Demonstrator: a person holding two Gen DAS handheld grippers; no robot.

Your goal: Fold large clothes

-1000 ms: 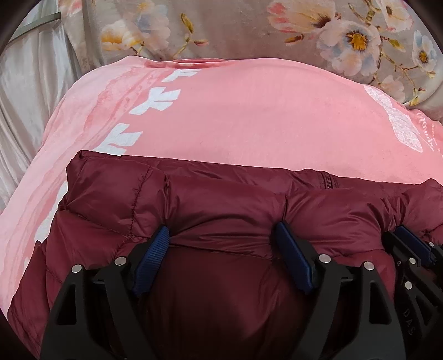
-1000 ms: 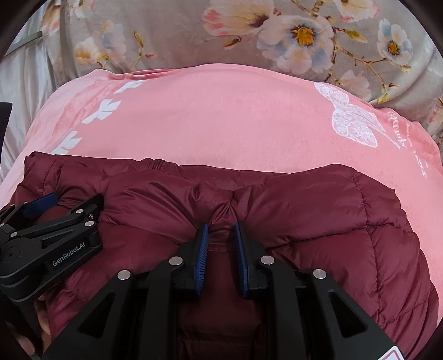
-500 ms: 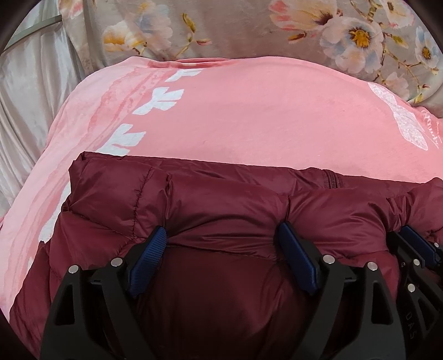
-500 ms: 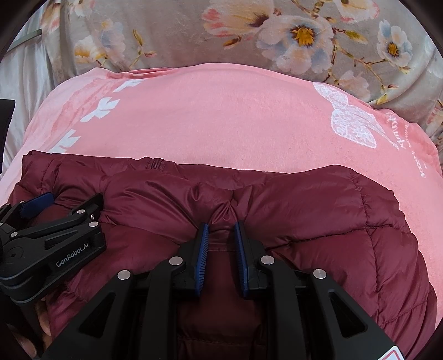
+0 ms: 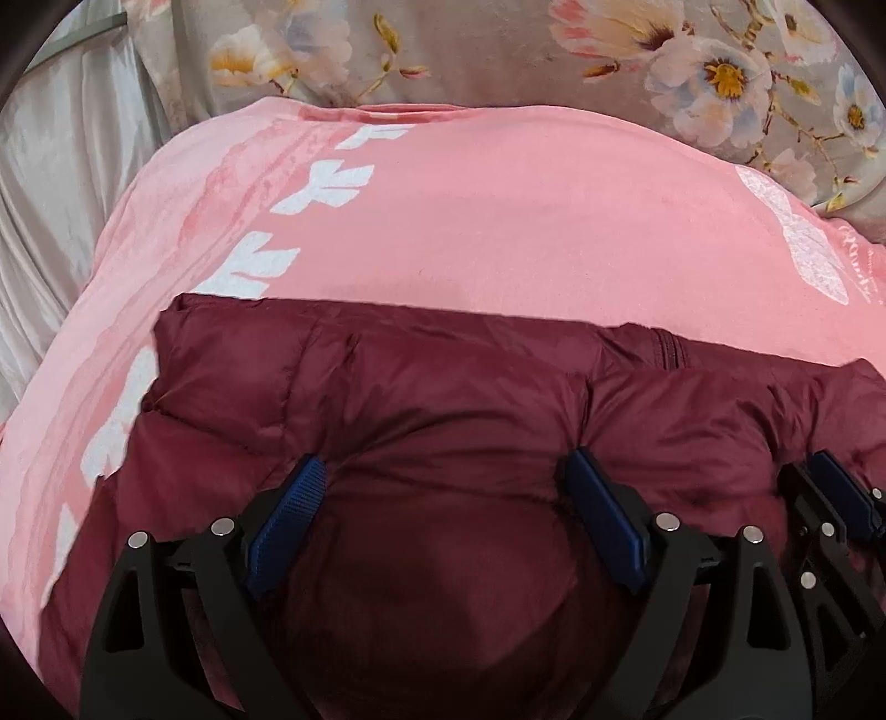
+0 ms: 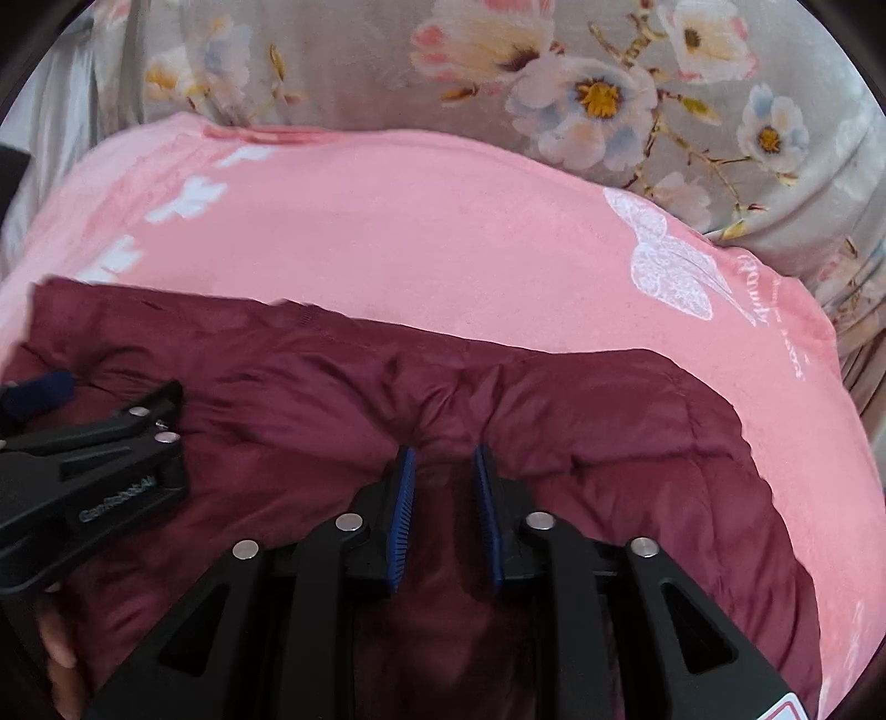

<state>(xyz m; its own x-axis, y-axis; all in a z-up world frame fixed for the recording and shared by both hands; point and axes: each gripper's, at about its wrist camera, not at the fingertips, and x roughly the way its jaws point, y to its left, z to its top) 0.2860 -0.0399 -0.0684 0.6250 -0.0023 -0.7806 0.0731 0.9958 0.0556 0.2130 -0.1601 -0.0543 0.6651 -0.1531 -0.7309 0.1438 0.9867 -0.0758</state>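
Presently the maroon puffer jacket (image 5: 443,399) lies folded on a pink blanket (image 5: 498,221) with white prints, spread over a floral grey bedsheet (image 5: 498,50). Left claw (image 5: 443,498): jaws have just been opening and stand wide, blue pads pressed down into a bulge of the quilted fabric that fills the gap between them; no pinch visible. Right claw (image 6: 443,487): jaws narrow but have just been opening; a small gathered fold of jacket sits at the pad tips, and the pads seem to have let go of it, though blur makes contact hard to judge. Both claws sit side by side on the jacket's near part. Zipper (image 5: 667,351) shows at the far edge.
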